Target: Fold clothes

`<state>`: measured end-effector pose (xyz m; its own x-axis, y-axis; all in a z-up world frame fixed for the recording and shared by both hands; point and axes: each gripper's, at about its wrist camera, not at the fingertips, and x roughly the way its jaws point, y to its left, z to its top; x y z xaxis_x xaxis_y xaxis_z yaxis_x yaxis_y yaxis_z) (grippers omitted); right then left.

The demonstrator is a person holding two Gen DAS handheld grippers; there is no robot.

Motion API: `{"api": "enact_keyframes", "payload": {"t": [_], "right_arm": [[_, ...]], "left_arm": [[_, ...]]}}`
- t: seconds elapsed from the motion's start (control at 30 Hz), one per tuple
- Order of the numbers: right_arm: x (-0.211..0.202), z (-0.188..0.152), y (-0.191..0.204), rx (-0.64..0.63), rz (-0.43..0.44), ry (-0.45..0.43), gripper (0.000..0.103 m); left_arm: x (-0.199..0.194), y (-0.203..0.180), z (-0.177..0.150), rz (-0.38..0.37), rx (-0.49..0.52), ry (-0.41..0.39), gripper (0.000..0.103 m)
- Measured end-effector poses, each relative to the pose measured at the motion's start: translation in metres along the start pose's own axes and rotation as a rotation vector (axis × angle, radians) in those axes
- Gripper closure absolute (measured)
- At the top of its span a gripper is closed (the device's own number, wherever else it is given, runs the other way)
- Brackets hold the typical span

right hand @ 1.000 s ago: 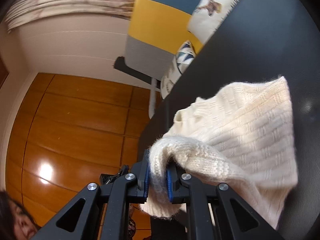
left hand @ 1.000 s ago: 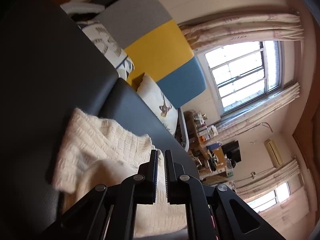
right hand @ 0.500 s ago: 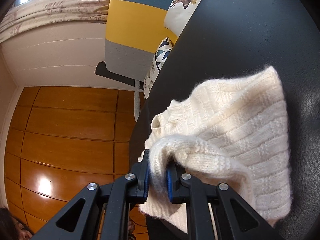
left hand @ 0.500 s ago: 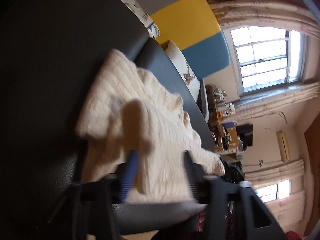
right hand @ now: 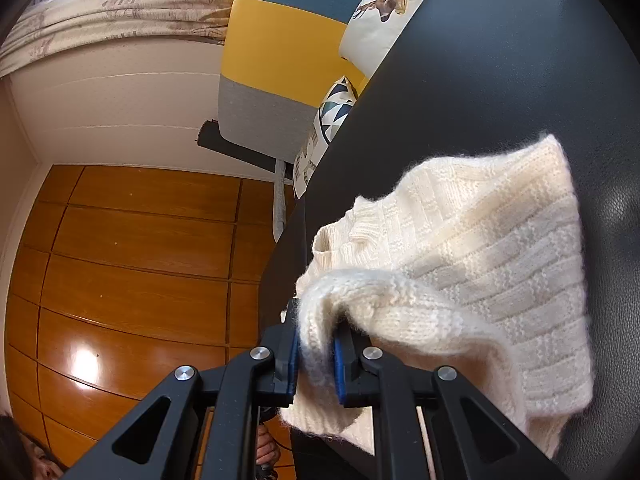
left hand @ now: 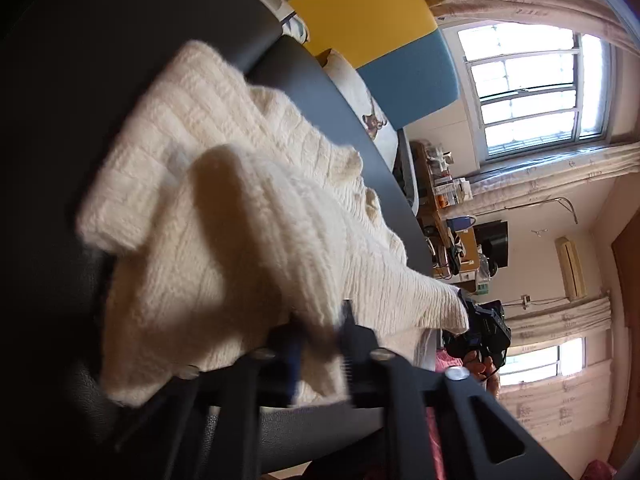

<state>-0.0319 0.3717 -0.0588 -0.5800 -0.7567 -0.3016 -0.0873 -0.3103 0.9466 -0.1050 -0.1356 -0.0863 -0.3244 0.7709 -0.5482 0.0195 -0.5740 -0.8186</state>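
In your left wrist view, the cream knit sweater [left hand: 248, 216] lies spread over the dark leather seat [left hand: 100, 40], one folded thickness laid across another, its far corner reaching toward the back cushions. Your left gripper [left hand: 320, 344] sits at the near edge of the sweater, and its jaws are closing with a fold of the knit between them; the blur of the fingers keeps you from seeing cleanly how hard the pads bear on the wool, but the cloth fills the narrow gap. To the right, beyond the sweater's stretched corner, you can see the right gripper [left hand: 478, 334] gripping that corner, with a hand [left hand: 478, 362] behind it. Past the seat stand a yellow and blue backrest [left hand: 384, 36] and a window [left hand: 532, 88].

In your right wrist view, your right gripper [right hand: 316, 356] has its jaws drawn in close on a bunched edge of the sweater [right hand: 472, 264]. The wool loops up over the fingertips and hangs down below them, pinched between the blue pads [right hand: 294, 360]. The rest of the garment lies to the right on the seat [right hand: 500, 60], ribbed side up. A deer-print cushion [right hand: 380, 4] leans at the back, and wooden panelling [right hand: 132, 248] fills the left.
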Motion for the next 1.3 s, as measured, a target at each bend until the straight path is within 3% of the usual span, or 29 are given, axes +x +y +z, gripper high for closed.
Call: {"api": "enact_keyframes", "payload": {"t": [0.27,0.4,0.7,0.93,1.13,1.3], "right_arm": [[0.001,0.003,0.008,-0.019,-0.013,0.001,0.091],[0.008,0.014,0.007,-0.006,-0.018,0.000,0.091],[0.027,0.035,-0.027,0.122,-0.071,0.000,0.091],[0.038,0.048,-0.054,0.209,-0.075,-0.054,0.088],[0.041,0.055,-0.069,0.279,0.000,-0.147,0.079],[0.042,0.066,-0.066,0.216,0.045,-0.228,0.074]], "left_arm": [[-0.034,-0.028,0.024,-0.121,0.008,-0.116,0.095],[-0.038,-0.028,0.051,-0.129,-0.024,-0.151,0.095],[-0.001,0.000,0.092,-0.088,-0.171,-0.165,0.095],[0.031,0.002,0.124,-0.032,-0.164,-0.146,0.095],[0.049,0.005,0.131,0.080,-0.117,-0.159,0.095],[0.049,0.002,0.127,0.086,-0.071,-0.218,0.079]]}}
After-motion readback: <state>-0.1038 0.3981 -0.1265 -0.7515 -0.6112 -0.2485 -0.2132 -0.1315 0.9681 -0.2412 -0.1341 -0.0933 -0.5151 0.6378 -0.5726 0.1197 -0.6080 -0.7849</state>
